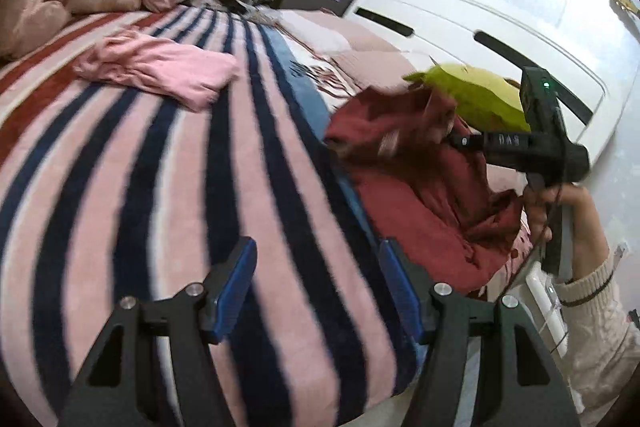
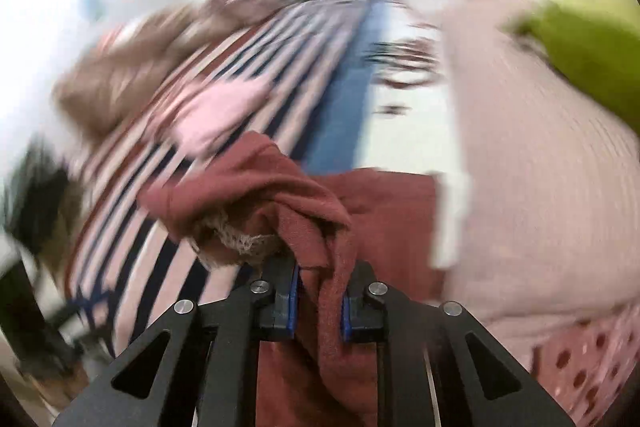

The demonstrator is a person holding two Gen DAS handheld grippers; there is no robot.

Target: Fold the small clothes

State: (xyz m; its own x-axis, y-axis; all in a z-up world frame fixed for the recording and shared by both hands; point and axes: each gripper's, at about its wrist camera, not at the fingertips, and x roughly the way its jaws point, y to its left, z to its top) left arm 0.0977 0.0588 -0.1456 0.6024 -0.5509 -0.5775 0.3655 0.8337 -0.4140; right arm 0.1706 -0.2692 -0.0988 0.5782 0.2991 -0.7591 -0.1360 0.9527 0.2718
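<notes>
Right gripper [image 2: 319, 301] jaws clamped on bunched dark-red knit garment [image 2: 280, 195], lifted off pink-and-navy striped bed blanket [image 1: 168, 187]. Left gripper [image 1: 318, 283] jaws open, empty. Could drag crooked, only one bunched corner grabbed.

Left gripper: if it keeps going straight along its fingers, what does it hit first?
Most likely the striped blanket on the bed. The left gripper is open with nothing between its fingers, angled down at bare stripes. The maroon garment lies off to its right, probably outside that line.
</notes>
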